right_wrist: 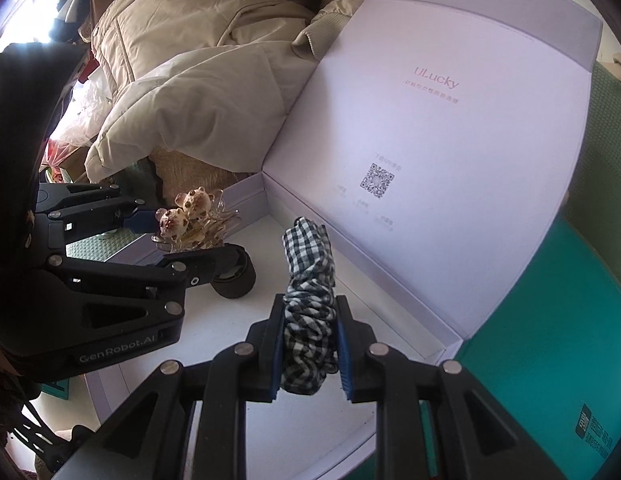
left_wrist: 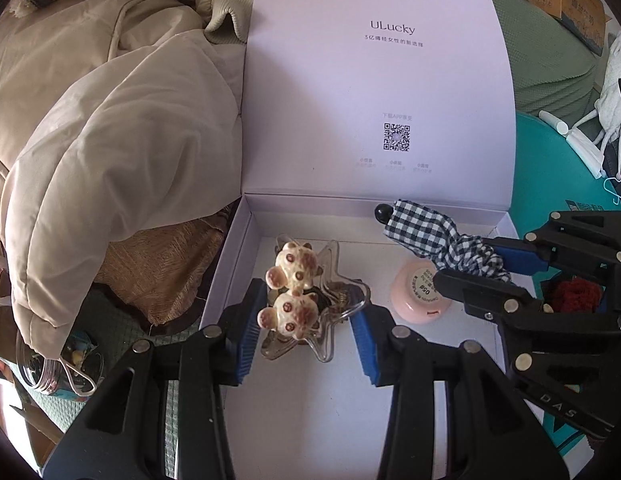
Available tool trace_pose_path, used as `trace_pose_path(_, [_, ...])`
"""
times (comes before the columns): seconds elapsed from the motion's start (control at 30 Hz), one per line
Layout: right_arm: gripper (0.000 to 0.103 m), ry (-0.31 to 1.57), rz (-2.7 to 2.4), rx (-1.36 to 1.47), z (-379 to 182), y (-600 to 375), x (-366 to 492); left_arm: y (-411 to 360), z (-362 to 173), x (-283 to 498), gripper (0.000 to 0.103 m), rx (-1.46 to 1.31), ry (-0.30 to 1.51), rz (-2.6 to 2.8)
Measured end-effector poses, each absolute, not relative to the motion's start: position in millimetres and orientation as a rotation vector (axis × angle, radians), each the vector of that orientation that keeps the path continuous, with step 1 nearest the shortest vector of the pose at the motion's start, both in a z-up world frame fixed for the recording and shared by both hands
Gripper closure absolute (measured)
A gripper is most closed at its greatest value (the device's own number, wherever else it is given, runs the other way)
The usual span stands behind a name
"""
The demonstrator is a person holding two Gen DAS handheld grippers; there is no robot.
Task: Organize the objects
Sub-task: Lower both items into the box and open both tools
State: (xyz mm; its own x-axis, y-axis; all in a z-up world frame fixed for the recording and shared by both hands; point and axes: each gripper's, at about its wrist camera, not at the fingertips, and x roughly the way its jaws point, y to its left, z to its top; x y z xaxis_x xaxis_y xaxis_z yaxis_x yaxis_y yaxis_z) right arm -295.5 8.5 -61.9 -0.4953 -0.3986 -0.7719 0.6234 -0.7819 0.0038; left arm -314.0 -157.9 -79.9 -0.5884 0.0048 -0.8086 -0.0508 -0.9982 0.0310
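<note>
Two grippers over an open white box (left_wrist: 246,232), beige coat (left_wrist: 110,120) beside it – left gripper (left_wrist: 306,332) pinching a clear star clip (left_wrist: 330,320) with bears, right gripper (right_wrist: 310,344) pressed on a gingham scrunchie (right_wrist: 310,280), pink round case (left_wrist: 414,296) inside.

"ULucky" is printed above a QR code on the inside of the raised white cardboard box lid (left_wrist: 374,92). "05#" is read on the round sticker of the pink round compact (left_wrist: 420,294) lying in the box. "GenRobot.AI" is lettered on the black body of the left gripper (right_wrist: 182,236), and "DAS" on the black right gripper (left_wrist: 466,264).
</note>
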Motion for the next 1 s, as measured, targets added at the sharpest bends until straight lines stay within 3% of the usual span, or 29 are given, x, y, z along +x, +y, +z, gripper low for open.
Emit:
trace_pose_path(0.7, [0.077, 0.38, -2.255, 1.147, -84.5, 0.5, -311.5, -164.4, -107.1, -335.2, 0.063, -1.507, 0.041, 2.725])
trace_pose_path(1.0, [0.073, 0.424, -2.279, 1.13, -78.8, 0.4, -309.4, -160.1, -97.9, -330.8, 0.056, -1.48, 0.07, 2.763])
